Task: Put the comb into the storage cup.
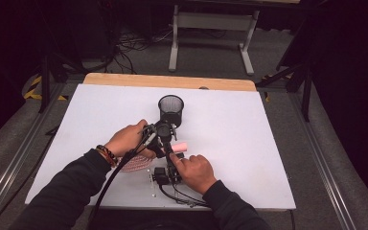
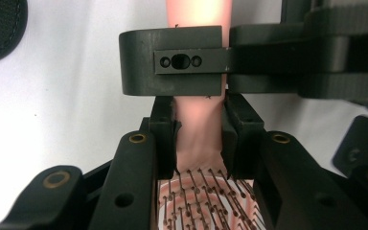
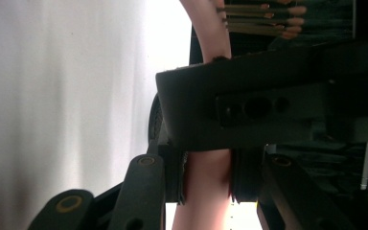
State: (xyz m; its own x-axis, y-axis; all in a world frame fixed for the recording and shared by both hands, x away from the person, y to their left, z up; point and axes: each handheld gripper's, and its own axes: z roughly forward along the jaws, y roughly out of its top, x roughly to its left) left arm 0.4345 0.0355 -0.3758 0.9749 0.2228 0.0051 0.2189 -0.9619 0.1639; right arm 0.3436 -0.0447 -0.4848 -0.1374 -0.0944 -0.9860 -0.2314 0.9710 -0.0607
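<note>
Both grippers are clamped on the pink brush handle, so the step in hand looks like a handover, or a two-handed carry toward the cup.

In the left gripper view the left gripper has its jaws closed on the handle right above the bristles. Just beyond it, farther from the bristles, the other gripper's jaws cross the same handle.

In the right gripper view the right gripper pinches the handle as well, with the left one's jaws just past it and the bristle tips beyond that.

From above, the brush lies on the table on the person's side of the mesh cup, its handle end pointing right and near the cup's base.

Next, I judge one gripper must let go so the other can lift the brush and stand it in the cup.
</note>
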